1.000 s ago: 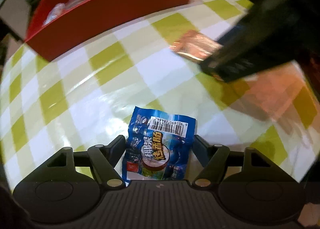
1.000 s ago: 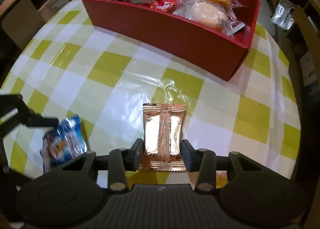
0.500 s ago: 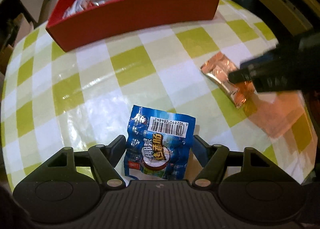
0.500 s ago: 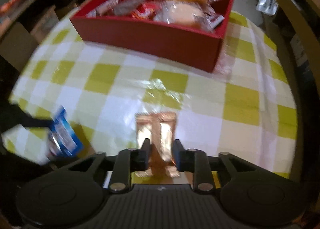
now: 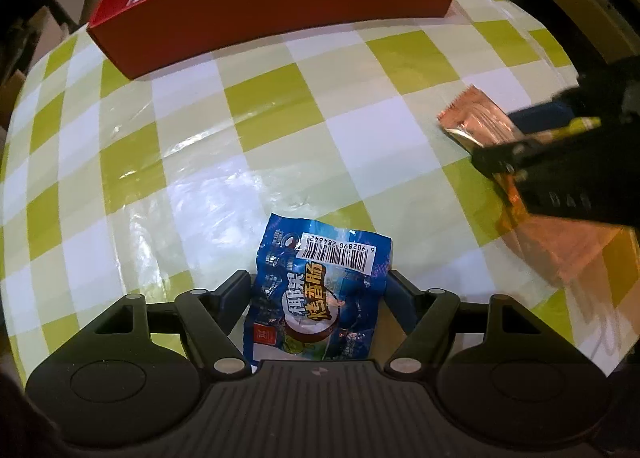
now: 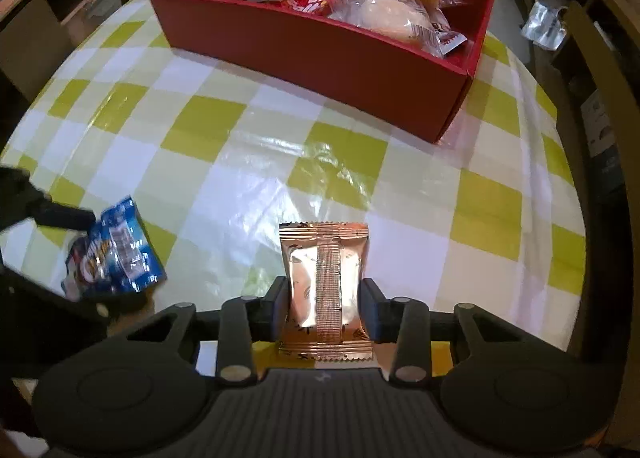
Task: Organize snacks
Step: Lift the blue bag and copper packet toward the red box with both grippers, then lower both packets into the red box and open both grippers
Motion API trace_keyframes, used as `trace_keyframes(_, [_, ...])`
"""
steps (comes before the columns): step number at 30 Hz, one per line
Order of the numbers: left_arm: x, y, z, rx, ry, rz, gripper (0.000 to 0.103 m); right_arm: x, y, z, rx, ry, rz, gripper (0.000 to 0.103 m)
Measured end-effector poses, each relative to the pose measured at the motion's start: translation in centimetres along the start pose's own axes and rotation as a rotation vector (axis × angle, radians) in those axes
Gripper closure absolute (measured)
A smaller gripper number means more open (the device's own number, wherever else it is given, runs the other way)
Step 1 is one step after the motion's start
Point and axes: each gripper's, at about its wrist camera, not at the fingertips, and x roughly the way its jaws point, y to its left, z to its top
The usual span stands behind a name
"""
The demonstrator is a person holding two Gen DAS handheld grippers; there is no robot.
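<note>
My left gripper (image 5: 318,290) is shut on a blue snack packet (image 5: 320,294) with a barcode, held above the checked table. The packet also shows in the right wrist view (image 6: 114,252). My right gripper (image 6: 324,298) is shut on a copper foil snack packet (image 6: 325,282), held above the table; it shows in the left wrist view (image 5: 478,120) at the right. A red box (image 6: 320,50) with several wrapped snacks stands at the far side of the table, and also shows in the left wrist view (image 5: 276,2).
The round table has a yellow-green and white checked cloth (image 6: 280,162) with glare in the middle. A chair back (image 6: 600,58) stands at the right edge. Shelves and boxes (image 6: 36,30) lie beyond the left edge.
Both grippers have lifted with their packets and drawn back from the red box. The right gripper shows farther right in the left wrist view.
</note>
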Motion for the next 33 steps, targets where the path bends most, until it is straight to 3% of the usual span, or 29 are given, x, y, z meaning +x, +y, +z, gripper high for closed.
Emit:
trace_keyframes(18, [-3.5, 2.6, 3.1, -0.136, -0.113, -0.016, 0.026, -4.3, -1.5, 2.2, 0.092, -0.161, 0.046, 0.058])
trace_keyframes(33, [-7.1, 4.6, 9.9, -0.240, -0.271, 0.003, 0.026, -6.6, -3.5, 8.5, 0.140, -0.323, 0.042, 0.058])
